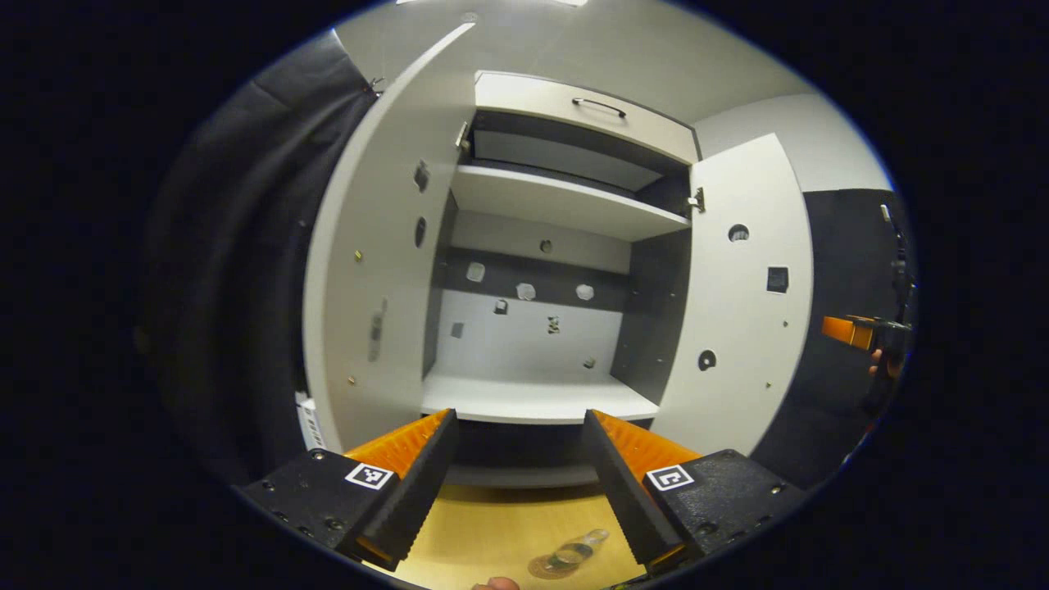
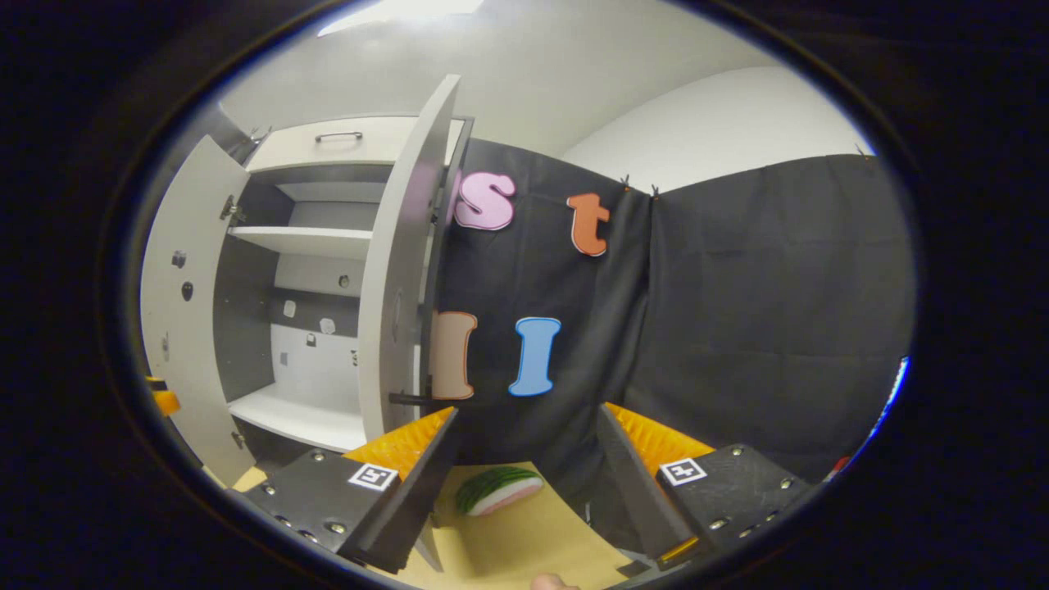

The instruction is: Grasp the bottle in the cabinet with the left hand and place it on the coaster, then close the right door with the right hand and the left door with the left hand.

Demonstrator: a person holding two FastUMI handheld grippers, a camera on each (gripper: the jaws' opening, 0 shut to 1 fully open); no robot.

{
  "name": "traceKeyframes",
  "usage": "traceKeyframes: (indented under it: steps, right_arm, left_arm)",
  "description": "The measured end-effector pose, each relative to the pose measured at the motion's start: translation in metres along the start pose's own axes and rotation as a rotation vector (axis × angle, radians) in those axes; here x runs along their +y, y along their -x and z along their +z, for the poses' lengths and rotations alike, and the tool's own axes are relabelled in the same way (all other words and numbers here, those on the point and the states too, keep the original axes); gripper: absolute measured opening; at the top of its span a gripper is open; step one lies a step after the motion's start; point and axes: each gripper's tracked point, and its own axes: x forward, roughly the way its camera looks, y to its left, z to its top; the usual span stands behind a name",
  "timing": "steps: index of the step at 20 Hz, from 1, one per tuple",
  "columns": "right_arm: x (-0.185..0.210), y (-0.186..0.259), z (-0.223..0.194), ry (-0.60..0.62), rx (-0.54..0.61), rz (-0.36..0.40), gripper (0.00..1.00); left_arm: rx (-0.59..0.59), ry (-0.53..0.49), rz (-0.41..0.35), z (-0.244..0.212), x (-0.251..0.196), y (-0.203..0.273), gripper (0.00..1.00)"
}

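While both white cabinet doors, left door (image 1: 369, 270) and right door (image 1: 742, 303), stand open, the small clear plastic bottle (image 1: 578, 551) sits on a round brown coaster (image 1: 551, 567) on the wooden counter (image 1: 492, 524). Left claw (image 1: 520, 492) and right claw (image 2: 524, 483) both gape wide, holding nothing.

Wooden tabletop (image 1: 492, 524) runs right up to the cabinet (image 1: 541, 246). A coaster (image 1: 547, 567) lies flat on it out front, bottle (image 1: 576, 551) on the coaster. Right of the cabinet, a watermelon slice (image 2: 498, 490) rests on the wood.
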Motion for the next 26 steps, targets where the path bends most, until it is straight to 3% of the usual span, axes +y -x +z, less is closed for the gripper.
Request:
traceKeyframes:
  steps: [3, 4, 9, 11, 13, 15, 16, 17, 18, 22, 26]
  right_arm:
    - [0.018, -0.010, -0.005, -0.005, 0.020, 0.037, 1.00]
    - [0.023, -0.010, -0.006, -0.009, 0.026, 0.050, 1.00]
    - [0.039, -0.014, -0.007, -0.024, 0.028, 0.096, 1.00]
    - [0.045, -0.012, -0.005, -0.028, 0.027, 0.128, 0.98]
    - [0.060, -0.010, -0.006, -0.038, 0.031, 0.179, 0.98]
    - [0.083, -0.010, -0.006, -0.058, 0.036, 0.238, 0.98]
    - [0.091, -0.009, -0.007, -0.070, 0.039, 0.264, 0.98]
    - [0.100, -0.007, -0.006, -0.077, 0.040, 0.288, 0.98]
    - [0.109, -0.010, -0.005, -0.076, 0.038, 0.312, 0.98]
    - [0.143, -0.012, -0.005, -0.101, 0.052, 0.401, 0.98]
    - [0.158, -0.024, -0.005, -0.109, 0.061, 0.409, 1.00]
  left_arm:
    - [-0.015, -0.028, 0.089, 0.018, 0.030, 0.010, 0.92]
    - [-0.017, -0.022, 0.107, 0.021, 0.036, 0.012, 0.96]
    - [-0.020, -0.003, 0.184, 0.023, 0.066, 0.022, 0.92]
    - [-0.025, -0.004, 0.200, 0.025, 0.073, 0.024, 0.96]
    - [-0.032, 0.012, 0.203, 0.028, 0.076, 0.026, 0.92]
    - [-0.046, 0.031, 0.210, 0.031, 0.080, 0.027, 0.96]
    - [-0.051, 0.042, 0.211, 0.032, 0.081, 0.027, 0.93]
    - [-0.052, 0.054, 0.210, 0.032, 0.081, 0.029, 0.96]
    - [-0.052, 0.063, 0.211, 0.031, 0.082, 0.030, 0.93]
    - [-0.050, 0.066, 0.255, 0.028, 0.098, 0.039, 0.96]
    - [-0.053, 0.059, 0.307, 0.027, 0.113, 0.056, 0.96]
